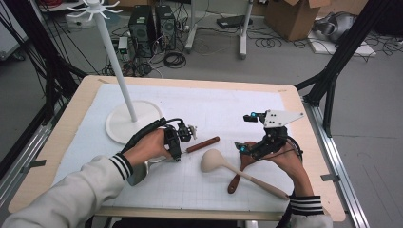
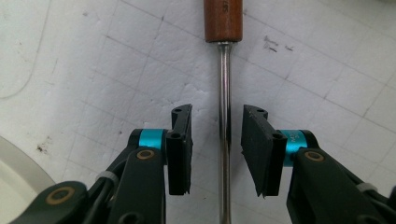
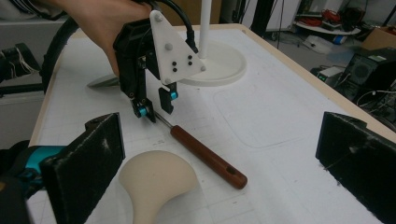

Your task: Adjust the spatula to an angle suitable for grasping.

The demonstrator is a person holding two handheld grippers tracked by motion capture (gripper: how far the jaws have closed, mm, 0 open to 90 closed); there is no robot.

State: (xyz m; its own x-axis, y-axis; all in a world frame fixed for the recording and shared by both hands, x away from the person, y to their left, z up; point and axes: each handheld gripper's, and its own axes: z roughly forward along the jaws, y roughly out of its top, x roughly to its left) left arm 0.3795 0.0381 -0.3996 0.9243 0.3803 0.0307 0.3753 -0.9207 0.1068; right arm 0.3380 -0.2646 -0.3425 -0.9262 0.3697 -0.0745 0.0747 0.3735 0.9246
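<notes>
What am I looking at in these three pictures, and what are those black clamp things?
A person sits at a table holding a hand-operated gripper in each hand. One picture looks down from above; the other two come from cameras riding on the grippers. The left gripper straddles the metal shaft of a wooden-handled utensil, jaws either side but not yet pressing. The right gripper is wide open and holds nothing. Also lying there: a cream ladle, a brown wooden spoon and a white rack.
</notes>
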